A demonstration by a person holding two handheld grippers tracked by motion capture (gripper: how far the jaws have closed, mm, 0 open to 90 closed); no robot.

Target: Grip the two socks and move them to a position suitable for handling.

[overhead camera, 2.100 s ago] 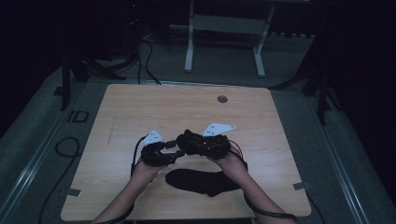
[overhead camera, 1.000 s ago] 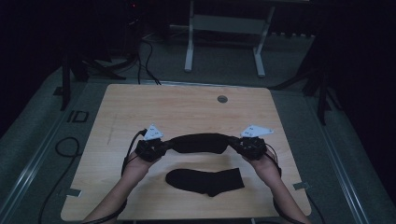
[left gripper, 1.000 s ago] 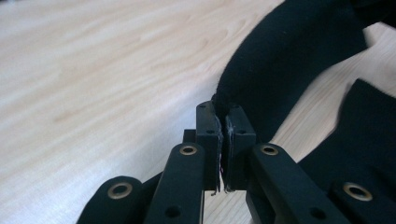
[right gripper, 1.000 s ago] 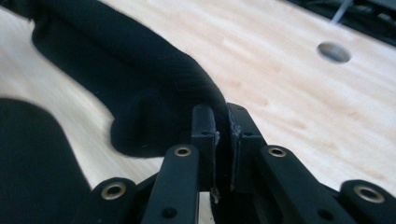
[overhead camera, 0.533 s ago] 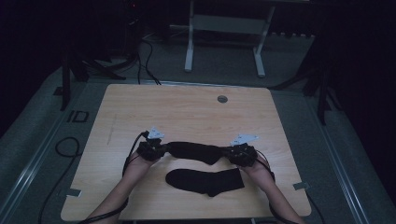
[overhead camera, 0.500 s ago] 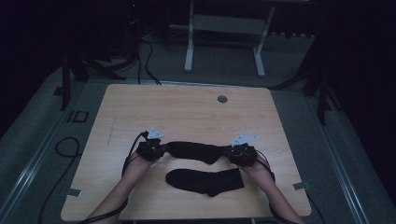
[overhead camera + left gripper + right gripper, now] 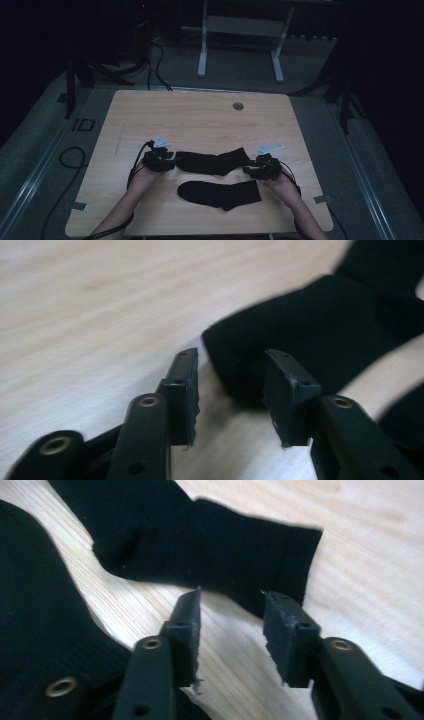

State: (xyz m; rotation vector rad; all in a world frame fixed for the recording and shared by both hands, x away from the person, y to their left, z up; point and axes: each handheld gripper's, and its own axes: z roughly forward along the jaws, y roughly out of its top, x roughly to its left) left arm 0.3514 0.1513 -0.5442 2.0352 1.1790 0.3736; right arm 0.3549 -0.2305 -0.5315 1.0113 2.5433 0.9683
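Two black socks lie flat on the wooden table. The farther sock stretches between my two grippers; the nearer sock lies just in front of it. My left gripper is at the farther sock's left end. Its jaws have just been opening, and the sock's tip lies loosely between the left gripper's fingertips, unpressed. My right gripper is at the sock's right end. My right gripper's jaws have also just been opening, with the cuff just past the tips. The nearer sock shows at its left.
A round grommet sits in the table near its far edge. A black cable loops on the floor at the left. White frame legs stand beyond the table. Both forearms come in over the table's near edge.
The farther sock was held stretched above the table; both hands came down and laid it flat. Both grippers then opened off its ends.
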